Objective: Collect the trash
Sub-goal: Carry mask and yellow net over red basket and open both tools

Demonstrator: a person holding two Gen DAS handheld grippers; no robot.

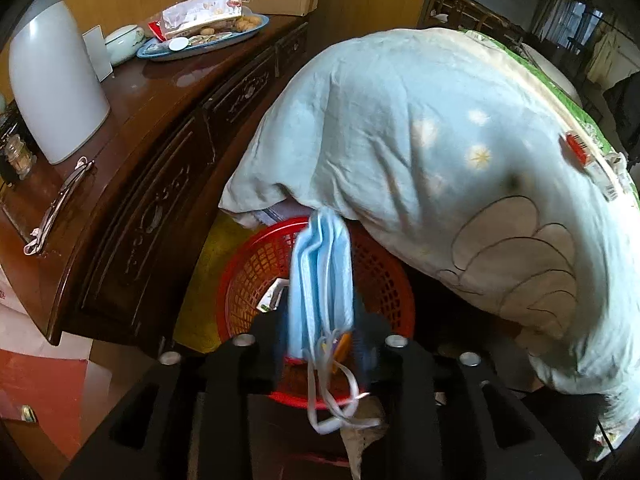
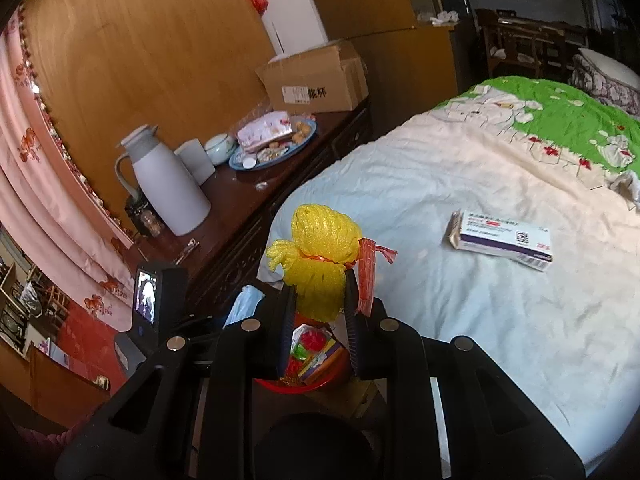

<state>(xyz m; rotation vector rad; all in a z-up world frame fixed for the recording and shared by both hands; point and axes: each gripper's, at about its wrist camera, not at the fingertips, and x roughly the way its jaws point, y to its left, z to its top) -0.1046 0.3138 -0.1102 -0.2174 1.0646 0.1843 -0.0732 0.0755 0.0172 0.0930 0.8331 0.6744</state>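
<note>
The left hand-held gripper point(image 1: 320, 332) is hanging over the red basket point(image 1: 248, 264), which is sitting on the floor in the gap between the dark wooden counter point(image 1: 160, 184) and the bed point(image 2: 460, 280). Its jaws are standing partly apart, with a bunch of blue face masks point(image 1: 320, 280) dangling between them; the picture is too blurred to tell whether the pads are pressing on the masks or letting them go. The masks are looking feather-light and limp, their ear loops trailing below, so they are likely to drift and snag on a finger rather than drop cleanly; pinching the folded body, not the loops, would be the surer hold. The right hand-held gripper point(image 2: 318, 300) is clamping narrowly on a yellow foam net point(image 2: 320, 256) tied with an orange-red strip, a soft, springy, squashable thing that needs only a light squeeze around its middle. It is hovering above the same basket, where coloured scraps are already lying. A medicine box point(image 2: 502, 242) is waiting on the blanket, stiff and light, best taken across its narrow sides. Room is looking tight: the counter edge is crowding one side, the blanket is overhanging the basket rim on the other, and both tools are sharing the opening.
</note>
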